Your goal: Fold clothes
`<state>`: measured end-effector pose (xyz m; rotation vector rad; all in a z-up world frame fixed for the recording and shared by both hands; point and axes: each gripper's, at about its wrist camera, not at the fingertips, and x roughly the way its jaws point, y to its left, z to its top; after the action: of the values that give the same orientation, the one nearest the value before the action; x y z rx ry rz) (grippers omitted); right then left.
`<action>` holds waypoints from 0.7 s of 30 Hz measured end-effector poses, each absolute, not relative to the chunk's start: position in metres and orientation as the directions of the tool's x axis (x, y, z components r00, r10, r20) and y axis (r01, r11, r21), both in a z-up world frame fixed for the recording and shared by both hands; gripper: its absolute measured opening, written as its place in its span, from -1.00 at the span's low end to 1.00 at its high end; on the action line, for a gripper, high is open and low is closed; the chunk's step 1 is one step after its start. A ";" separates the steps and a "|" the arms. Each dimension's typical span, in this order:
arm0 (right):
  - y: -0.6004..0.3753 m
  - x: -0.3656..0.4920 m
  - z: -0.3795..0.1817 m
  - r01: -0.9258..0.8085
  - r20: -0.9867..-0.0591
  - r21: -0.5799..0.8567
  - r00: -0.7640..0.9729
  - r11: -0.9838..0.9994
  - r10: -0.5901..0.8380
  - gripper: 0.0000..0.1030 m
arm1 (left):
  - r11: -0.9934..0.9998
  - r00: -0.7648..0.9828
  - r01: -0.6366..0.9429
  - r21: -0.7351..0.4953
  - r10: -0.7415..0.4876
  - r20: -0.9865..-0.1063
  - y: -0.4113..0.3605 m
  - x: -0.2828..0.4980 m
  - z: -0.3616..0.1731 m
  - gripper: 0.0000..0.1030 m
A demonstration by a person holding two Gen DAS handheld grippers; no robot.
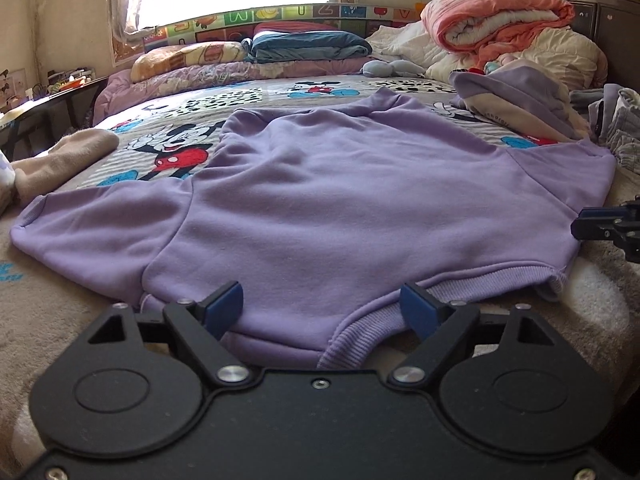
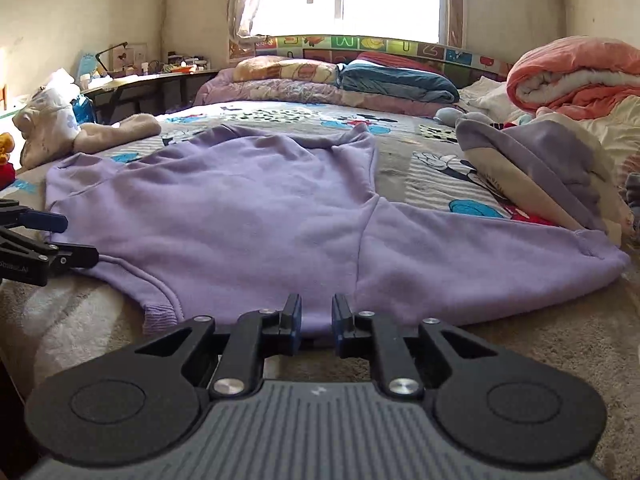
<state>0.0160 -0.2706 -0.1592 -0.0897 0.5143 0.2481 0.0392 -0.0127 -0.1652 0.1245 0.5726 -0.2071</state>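
On left gripper (image 2: 60, 236) body: partial white lettering, unreadable; purple sweatshirt (image 1: 320, 200) unmarked.

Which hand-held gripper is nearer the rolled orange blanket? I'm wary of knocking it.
Right. The right hand-held gripper is at the sweatshirt's hem nearer the orange blanket; the left hand-held gripper is further away.

Your sweatshirt (image 1: 320, 208) is plain lilac, its ribbed hem a shade deeper. You have it on a grey bedsheet (image 1: 256, 96) printed with cartoon mice in red, black and turquoise. Behind it you see a coral quilt roll (image 1: 500, 20) with a white lining, a teal folded blanket (image 1: 308, 46), and a beige fleece (image 1: 64, 156). Your gripper pads (image 1: 224, 304) are blue on black.
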 end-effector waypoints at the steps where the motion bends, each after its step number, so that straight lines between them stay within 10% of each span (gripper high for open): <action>1: -0.267 0.017 -0.161 -0.259 -0.509 -0.042 0.837 0.965 0.202 -0.58 | 0.973 0.821 0.225 0.056 -0.158 -0.549 -0.012 0.039 -0.165 0.68; 11: -0.297 0.045 -0.164 -0.089 -0.526 0.125 0.839 0.988 0.142 -0.75 | 0.976 0.834 0.214 0.025 -0.170 -0.525 -0.010 0.045 -0.157 0.68; 17: -0.327 0.059 -0.160 -0.017 -0.470 0.206 0.875 0.978 0.114 -0.38 | 0.982 0.832 0.187 -0.017 -0.168 -0.528 -0.006 0.052 -0.156 0.68; 21: -0.380 0.072 -0.179 0.180 -0.500 0.373 0.865 0.910 0.034 -0.95 | 0.981 0.844 0.189 -0.047 -0.187 -0.503 -0.004 0.053 -0.149 0.68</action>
<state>0.0721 -0.3797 -0.1786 0.4249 0.5233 -0.0788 0.0529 -0.0036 -0.1485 0.0048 0.5310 -0.1985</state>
